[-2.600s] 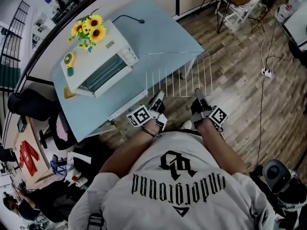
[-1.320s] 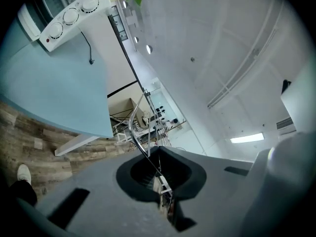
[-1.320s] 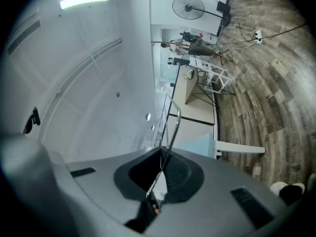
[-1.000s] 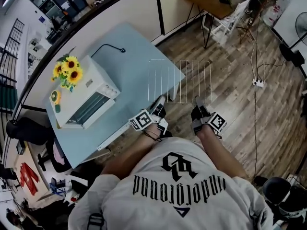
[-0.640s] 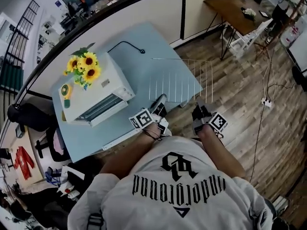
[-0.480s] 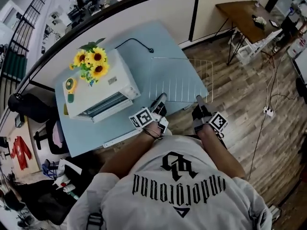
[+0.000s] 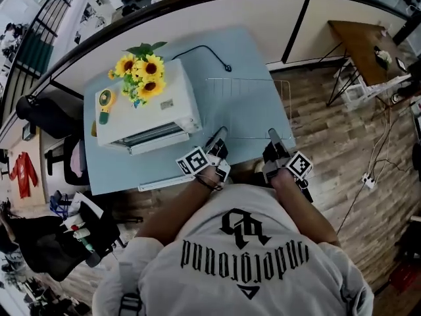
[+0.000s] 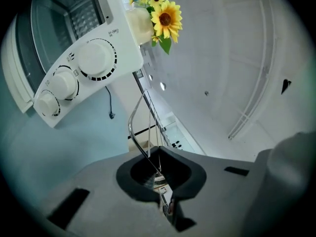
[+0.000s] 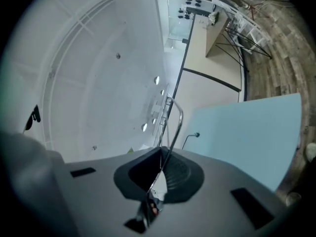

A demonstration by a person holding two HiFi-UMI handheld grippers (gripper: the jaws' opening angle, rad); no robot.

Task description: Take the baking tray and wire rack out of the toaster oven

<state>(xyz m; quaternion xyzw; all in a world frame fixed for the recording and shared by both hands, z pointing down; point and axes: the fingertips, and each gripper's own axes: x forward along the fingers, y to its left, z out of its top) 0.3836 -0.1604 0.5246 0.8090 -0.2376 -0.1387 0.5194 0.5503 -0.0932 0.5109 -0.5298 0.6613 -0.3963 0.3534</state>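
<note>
You hold the rack [image 7: 251, 108] by its near edge. The left gripper [image 7: 219, 137] and right gripper [image 7: 272, 137] are each clamped shut on the wire near a corner, so the wide frame stays level and can't swing. It is out of the oven [image 7: 151, 114] and hangs over the right part of the table [image 7: 112, 170], just beside the oven. No tray shows outside, so it is probably inside the oven.

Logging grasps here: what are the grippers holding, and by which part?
The wire rack, by its near edge: the left gripper clamps the rim wire near the left corner, the right gripper near the right corner.
</note>
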